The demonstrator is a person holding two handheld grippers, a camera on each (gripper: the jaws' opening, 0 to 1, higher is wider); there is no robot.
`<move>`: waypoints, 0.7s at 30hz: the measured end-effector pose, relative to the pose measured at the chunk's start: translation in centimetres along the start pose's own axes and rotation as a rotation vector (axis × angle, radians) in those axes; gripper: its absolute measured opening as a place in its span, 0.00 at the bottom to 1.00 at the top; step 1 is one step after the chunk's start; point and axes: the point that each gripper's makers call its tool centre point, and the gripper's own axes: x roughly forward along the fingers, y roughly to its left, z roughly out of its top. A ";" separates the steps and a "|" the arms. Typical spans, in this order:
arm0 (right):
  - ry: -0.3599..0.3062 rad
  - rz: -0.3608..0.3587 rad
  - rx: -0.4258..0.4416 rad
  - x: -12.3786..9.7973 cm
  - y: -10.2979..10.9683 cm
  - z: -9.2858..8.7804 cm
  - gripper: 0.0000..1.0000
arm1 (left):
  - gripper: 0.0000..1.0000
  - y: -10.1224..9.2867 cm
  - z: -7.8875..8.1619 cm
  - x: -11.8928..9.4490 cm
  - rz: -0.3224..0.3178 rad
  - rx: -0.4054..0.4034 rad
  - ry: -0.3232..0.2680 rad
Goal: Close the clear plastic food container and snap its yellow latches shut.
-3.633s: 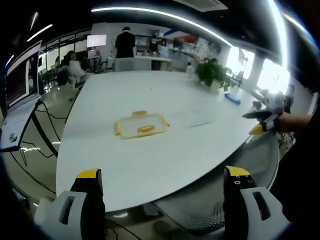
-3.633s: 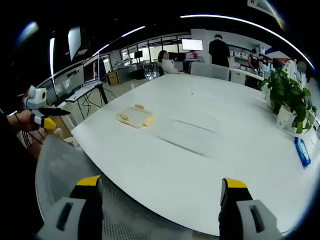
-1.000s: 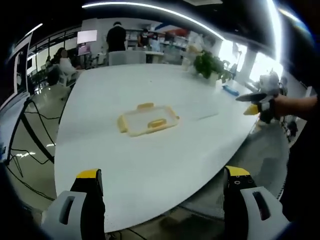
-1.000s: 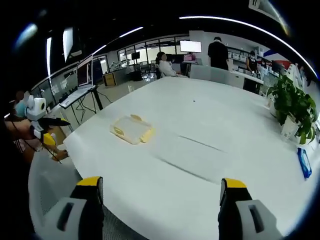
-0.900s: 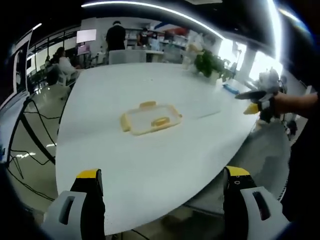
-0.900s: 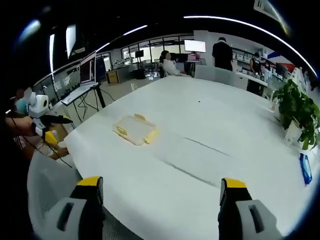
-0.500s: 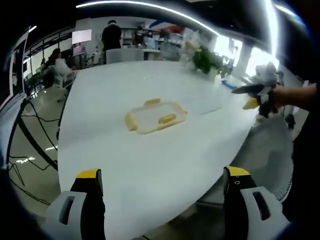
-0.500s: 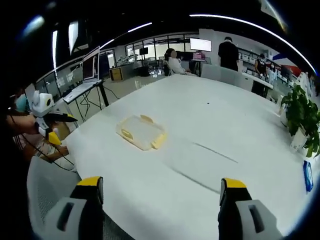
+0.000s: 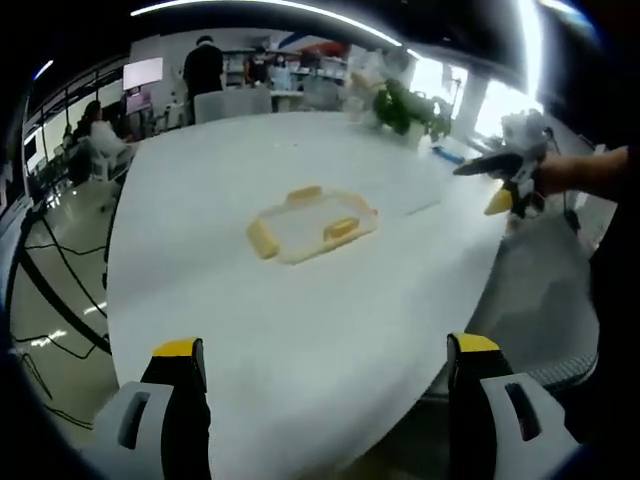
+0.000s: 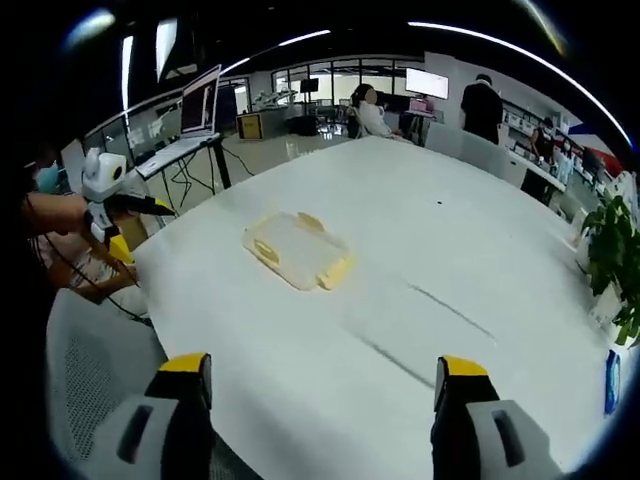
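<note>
A clear plastic container (image 9: 310,222) with yellow latches (image 9: 340,229) lies flat on the white table (image 9: 250,330). From the right gripper view the same container (image 10: 298,250) sits left of the table's middle. A faint clear flat piece (image 10: 420,325) lies beside it, only its edges showing. My left gripper (image 9: 323,348) hangs over the table's near edge, open and holding nothing, well short of the container. My right gripper (image 10: 318,367) is likewise open and holds nothing. The right gripper (image 9: 505,180) also shows in a hand past the table's right edge; the left gripper (image 10: 112,205) shows off the left edge.
A potted plant (image 9: 400,105) and a small blue object (image 10: 611,382) stand on the far side of the table. A mesh chair (image 10: 90,380) sits under the near edge. A laptop on a stand (image 10: 200,105) and several people are beyond the table.
Both views have come closer to the table, so the container looks larger and nearer. The container itself has not moved. Both grippers remain open.
</note>
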 end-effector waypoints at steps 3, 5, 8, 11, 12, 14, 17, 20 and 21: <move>0.012 0.013 -0.013 0.6 0.2 0.2 0.91 | 0.99 0.4 -0.1 0.6 -0.016 0.024 0.018; 0.021 0.023 -0.021 1.0 0.3 0.1 0.88 | 0.98 0.5 -0.2 1.0 -0.033 0.039 0.030; 0.029 0.039 -0.031 1.7 0.6 0.2 0.87 | 0.99 0.9 -0.3 1.4 -0.040 0.061 0.040; 0.041 0.058 -0.050 2.2 1.1 0.2 0.87 | 0.99 1.5 -0.2 1.9 -0.045 0.062 0.044; 0.049 0.067 -0.062 2.6 1.3 0.1 0.87 | 0.99 1.7 -0.3 2.1 -0.048 0.061 0.048; 0.058 0.080 -0.083 3.1 1.5 0.0 0.87 | 0.99 2.0 -0.5 2.6 -0.050 0.074 0.063; 0.079 0.102 -0.091 3.8 1.7 -0.2 0.86 | 0.98 2.1 -0.8 3.1 -0.061 0.101 0.090; 0.076 0.125 -0.104 4.2 2.1 0.2 0.85 | 0.99 2.0 -0.6 3.5 -0.078 0.140 0.099; 0.087 0.132 -0.138 4.5 2.2 0.2 0.85 | 0.99 2.1 -0.5 3.7 -0.079 0.145 0.103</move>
